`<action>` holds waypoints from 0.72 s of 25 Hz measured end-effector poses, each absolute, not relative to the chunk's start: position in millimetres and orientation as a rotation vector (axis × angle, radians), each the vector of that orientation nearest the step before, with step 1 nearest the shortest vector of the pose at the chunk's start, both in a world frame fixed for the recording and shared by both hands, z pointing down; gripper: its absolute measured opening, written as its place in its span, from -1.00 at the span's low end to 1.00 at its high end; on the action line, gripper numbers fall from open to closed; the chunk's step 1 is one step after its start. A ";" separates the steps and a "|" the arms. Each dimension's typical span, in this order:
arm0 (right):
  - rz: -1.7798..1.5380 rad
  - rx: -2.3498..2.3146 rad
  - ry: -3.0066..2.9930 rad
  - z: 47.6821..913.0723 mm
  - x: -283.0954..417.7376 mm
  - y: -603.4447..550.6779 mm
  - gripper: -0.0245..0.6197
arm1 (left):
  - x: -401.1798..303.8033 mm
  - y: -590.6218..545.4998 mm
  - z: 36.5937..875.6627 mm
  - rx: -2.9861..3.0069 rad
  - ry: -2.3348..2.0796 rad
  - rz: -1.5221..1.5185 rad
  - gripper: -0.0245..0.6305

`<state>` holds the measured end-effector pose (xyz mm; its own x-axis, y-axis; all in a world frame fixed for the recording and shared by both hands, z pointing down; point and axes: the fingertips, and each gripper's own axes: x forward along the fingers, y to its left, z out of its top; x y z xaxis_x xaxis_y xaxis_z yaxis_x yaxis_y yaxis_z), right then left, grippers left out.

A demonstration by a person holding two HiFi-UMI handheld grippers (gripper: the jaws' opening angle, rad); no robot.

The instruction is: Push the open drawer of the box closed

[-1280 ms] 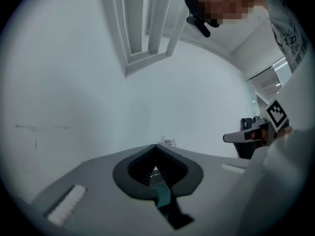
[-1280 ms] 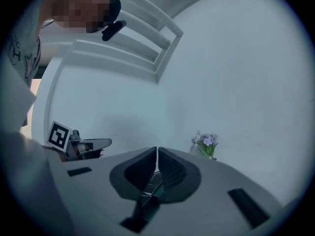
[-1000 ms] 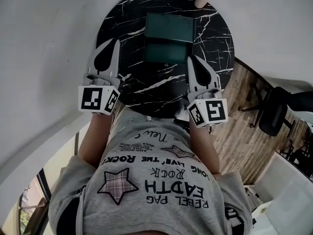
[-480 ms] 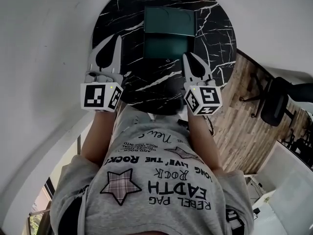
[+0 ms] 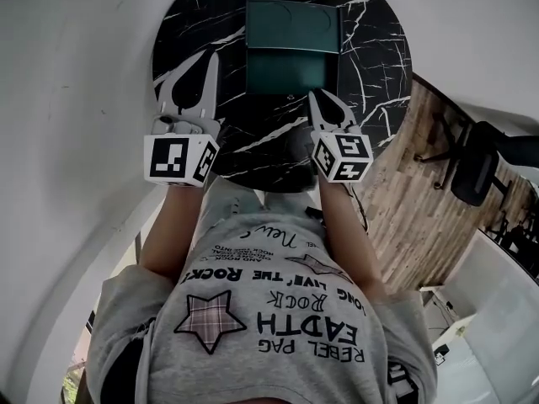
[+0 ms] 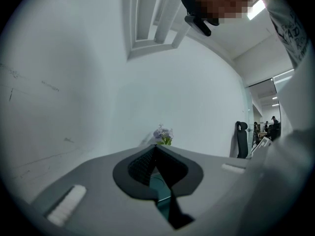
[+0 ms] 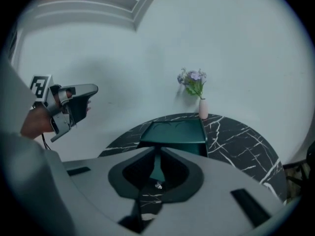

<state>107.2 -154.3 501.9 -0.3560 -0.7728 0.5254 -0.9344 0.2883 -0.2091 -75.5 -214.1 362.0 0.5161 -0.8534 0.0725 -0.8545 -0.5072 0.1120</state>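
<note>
A dark green box stands at the far side of a round black marble table. Its drawer is pulled out toward me. In the right gripper view the box lies straight ahead, and the drawer's small knob shows through the gap behind the jaws. My right gripper is shut and empty, tilted down, just short of the drawer's front right corner. My left gripper is shut and empty, level, to the left of the box and apart from it.
A small vase of purple flowers stands behind the box at the table's far edge. A white wall curves round the table's left and far sides. At the right are a wooden floor and a black office chair.
Both grippers have come down toward the table. The right one dropped more, tipped its jaws downward and now sits closer to the drawer front. Both stayed shut.
</note>
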 end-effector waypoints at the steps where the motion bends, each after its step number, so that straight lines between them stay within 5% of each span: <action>1: 0.721 1.544 -2.223 509.3 108.2 -151.7 -0.87 | -74.4 -214.2 364.3 2.613 -1.473 0.010 -0.91; 18: 0.972 1.439 -2.051 590.4 91.8 -132.5 -0.58 | -59.4 -216.8 381.5 2.626 -1.376 0.027 -0.91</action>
<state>91.8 -132.5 590.4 -0.3545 -0.6169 0.7027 -0.9345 0.2073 -0.2894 -59.4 -216.8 381.5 0.5724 -0.8141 0.0978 -0.8173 -0.5569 0.1479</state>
